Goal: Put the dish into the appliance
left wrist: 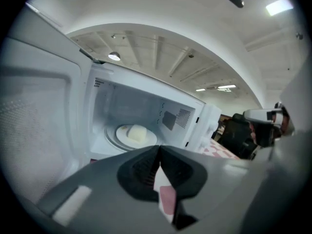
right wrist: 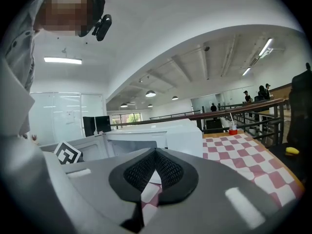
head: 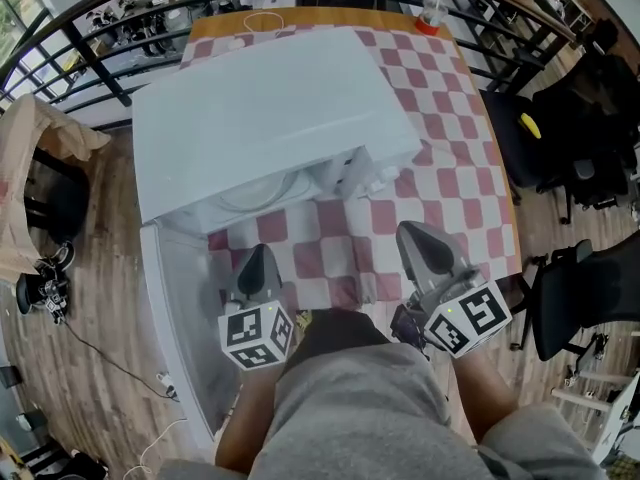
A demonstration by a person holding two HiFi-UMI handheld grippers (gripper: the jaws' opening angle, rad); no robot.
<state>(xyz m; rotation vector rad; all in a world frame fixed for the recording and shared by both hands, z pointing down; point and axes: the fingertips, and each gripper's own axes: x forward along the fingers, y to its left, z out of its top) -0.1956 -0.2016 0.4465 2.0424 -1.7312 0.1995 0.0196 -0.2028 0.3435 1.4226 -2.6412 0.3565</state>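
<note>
Head view gives me the count: one white microwave, one dish inside its cavity, one table under a checked cloth, one cup with a red base at the far right corner, and my two claws. The left claw and the right claw both hover over the near strip of cloth, each carrying one of the two marker cubes. The microwave's door swings out along the left side past the cloth's edge, and my left claw hangs just beside its inner face. The cloth is bare between the cavity mouth and the near edge, and bare again across the right half as far as the cup. A dark railing curves beyond the far edge, and black chairs stand off the right side. Left gripper view alone looks into the cavity: the dish sits on the floor there with one pale lump on it, well apart from my left claw, whose jaws are pressed together on nothing. Right gripper view alone shows my right claw pressed together and empty too, the microwave from its outer side, and the cup by the railing.
</note>
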